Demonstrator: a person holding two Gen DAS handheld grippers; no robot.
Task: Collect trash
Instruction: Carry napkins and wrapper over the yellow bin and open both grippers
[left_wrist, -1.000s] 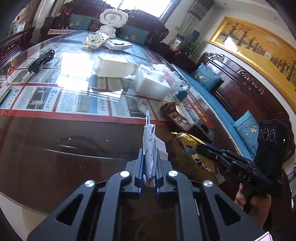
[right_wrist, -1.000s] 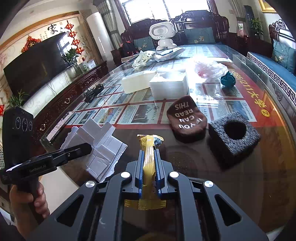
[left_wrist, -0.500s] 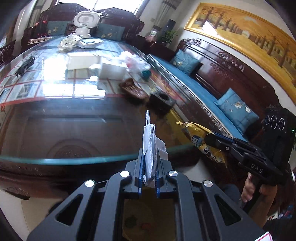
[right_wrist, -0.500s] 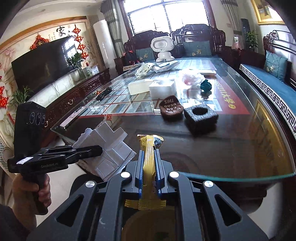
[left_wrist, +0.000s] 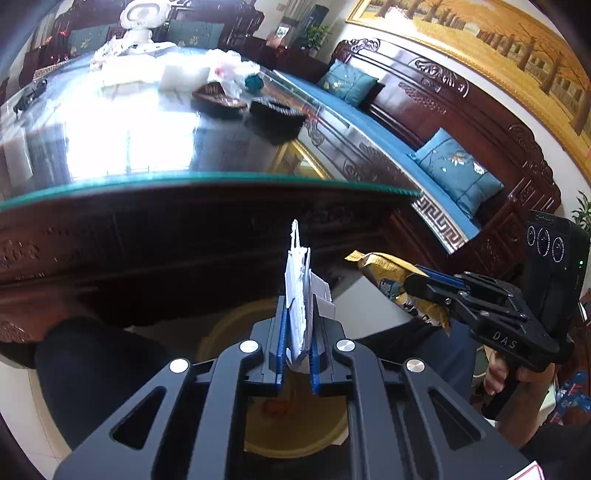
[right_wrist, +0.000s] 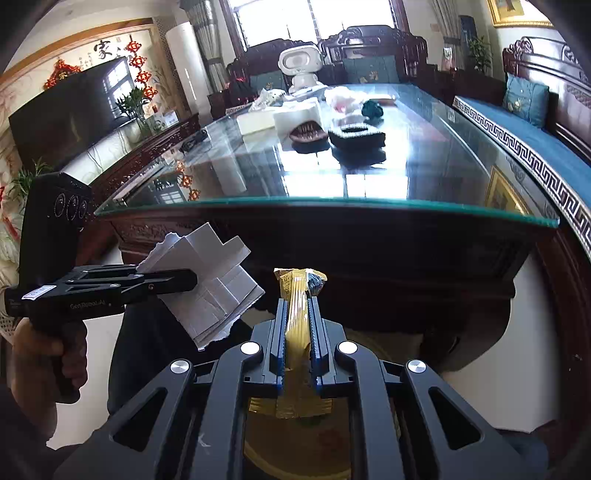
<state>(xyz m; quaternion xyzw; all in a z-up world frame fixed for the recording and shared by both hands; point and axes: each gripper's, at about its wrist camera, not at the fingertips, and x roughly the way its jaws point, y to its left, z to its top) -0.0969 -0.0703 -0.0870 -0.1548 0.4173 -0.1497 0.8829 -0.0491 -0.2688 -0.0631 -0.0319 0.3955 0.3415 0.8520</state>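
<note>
My left gripper (left_wrist: 297, 334) is shut on a folded white piece of torn paper (left_wrist: 297, 291); it shows from the side in the right wrist view (right_wrist: 207, 280). My right gripper (right_wrist: 297, 332) is shut on a yellow snack wrapper (right_wrist: 297, 314), also seen in the left wrist view (left_wrist: 395, 284). Both grippers are held below the glass table edge (right_wrist: 332, 203), above a round yellow bin (left_wrist: 295, 432) on the floor, seen under the right gripper too (right_wrist: 295, 454).
On the glass table top lie white foam blocks (right_wrist: 295, 116), a brown cap (right_wrist: 308, 133), a black foam block (right_wrist: 356, 134), a plastic bag (right_wrist: 343, 99) and a white robot toy (right_wrist: 299, 68). A dark wooden sofa with blue cushions (left_wrist: 454, 166) runs along the right.
Both grippers have pulled back off the table and dropped below its edge with the paper and the wrapper still held. The yellow bin has come into view under them.
</note>
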